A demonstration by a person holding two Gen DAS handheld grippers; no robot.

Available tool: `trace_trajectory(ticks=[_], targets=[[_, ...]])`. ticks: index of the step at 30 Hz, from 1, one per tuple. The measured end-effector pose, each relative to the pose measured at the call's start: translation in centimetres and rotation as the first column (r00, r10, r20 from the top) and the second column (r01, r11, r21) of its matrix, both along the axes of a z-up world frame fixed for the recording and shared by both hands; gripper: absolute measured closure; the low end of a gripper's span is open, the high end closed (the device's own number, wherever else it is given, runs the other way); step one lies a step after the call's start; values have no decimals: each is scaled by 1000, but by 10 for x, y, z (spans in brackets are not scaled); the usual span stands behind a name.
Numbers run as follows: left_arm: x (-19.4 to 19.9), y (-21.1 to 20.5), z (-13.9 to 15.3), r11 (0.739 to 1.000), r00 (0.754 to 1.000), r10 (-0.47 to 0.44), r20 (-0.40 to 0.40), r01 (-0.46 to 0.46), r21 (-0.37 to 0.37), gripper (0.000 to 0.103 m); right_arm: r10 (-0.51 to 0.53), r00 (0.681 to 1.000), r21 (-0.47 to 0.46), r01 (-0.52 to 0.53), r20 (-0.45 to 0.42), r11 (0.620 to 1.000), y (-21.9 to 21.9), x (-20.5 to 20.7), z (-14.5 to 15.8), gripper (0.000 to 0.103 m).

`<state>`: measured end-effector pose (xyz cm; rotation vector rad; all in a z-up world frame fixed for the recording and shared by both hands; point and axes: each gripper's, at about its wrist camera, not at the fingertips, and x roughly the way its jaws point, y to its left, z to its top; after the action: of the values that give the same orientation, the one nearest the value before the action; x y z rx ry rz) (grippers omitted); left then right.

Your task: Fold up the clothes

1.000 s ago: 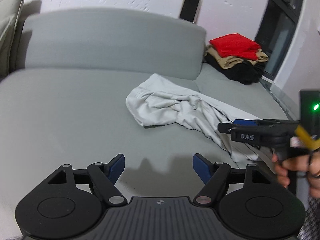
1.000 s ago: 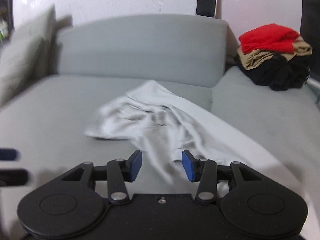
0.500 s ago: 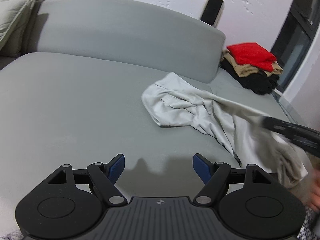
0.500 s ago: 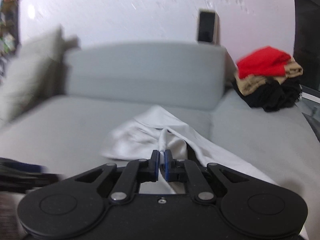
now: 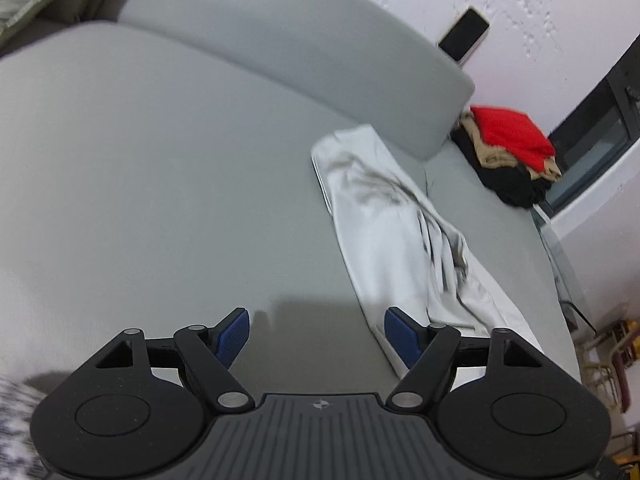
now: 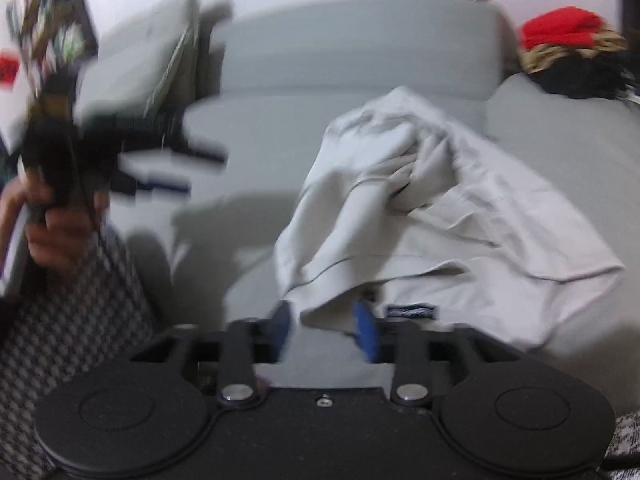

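1. Left wrist view: the left tongs [image 5: 317, 336] hang with jaws wide apart above the grey sofa [image 5: 160, 184], gripping nothing.
2. A pale grey garment [image 5: 392, 232] lies crumpled along the seat, its near end just beside the right-hand finger.
3. Right wrist view, blurred: the right tongs [image 6: 325, 330] stand apart, the garment's hem seemingly draped between the fingers.
4. Folded red, tan and black clothes [image 5: 512, 152] sit stacked at the far corner.
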<state>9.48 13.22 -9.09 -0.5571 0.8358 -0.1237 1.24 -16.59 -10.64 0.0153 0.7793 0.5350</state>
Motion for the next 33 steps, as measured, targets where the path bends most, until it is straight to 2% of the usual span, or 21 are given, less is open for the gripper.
trace_trajectory(ticks=[2,5,7,10,16,18,20,21,22,23,25,28,30,33], targets=[[13,-4,-9,996,999,-29,-28,27,-80,39,-62,998,88,59,24,994,-26,6,2,46],[41,-13,-23,989,995,-39,-91,25,-146,45,-169,986,228,163,6,960,-67,22,-3,48],[57,-19,-30,985,992,-39,-118,18,-174,45,-238,970,322,240,-46,916,-94,31,-12,53],[79,-24,-40,980,990,-40,-135,13,-196,45,-331,936,445,349,-122,825,-128,37,-22,54],[115,-24,-57,969,986,-62,-152,23,-248,45,-431,883,528,460,-187,713,-166,55,-37,53],[125,-24,-61,963,986,-70,-152,27,-268,46,-446,870,542,482,-208,688,-171,59,-41,53],[132,-25,-64,962,986,-77,-147,35,-272,54,-453,865,546,492,-216,678,-173,61,-44,51],[135,-26,-64,963,986,-79,-143,38,-267,57,-453,865,543,491,-214,681,-172,62,-44,51],[137,-27,-65,966,987,-76,-143,37,-256,65,-453,866,541,490,-211,684,-171,62,-44,51],[138,-27,-66,970,987,-66,-147,28,-242,81,-453,867,538,489,-208,687,-170,63,-45,51],[136,-31,-62,982,990,-45,-132,19,-190,98,-454,868,536,487,-204,690,-169,63,-45,51],[130,-38,-52,995,996,-16,-90,8,-95,102,-458,864,544,492,-208,680,-169,61,-46,51],[122,-46,-39,1000,999,-4,-44,4,3,103,-461,862,549,495,-211,673,-169,58,-47,50],[92,-46,-11,992,998,55,43,-60,107,103,-466,862,536,493,-199,685,-165,56,-46,50]])
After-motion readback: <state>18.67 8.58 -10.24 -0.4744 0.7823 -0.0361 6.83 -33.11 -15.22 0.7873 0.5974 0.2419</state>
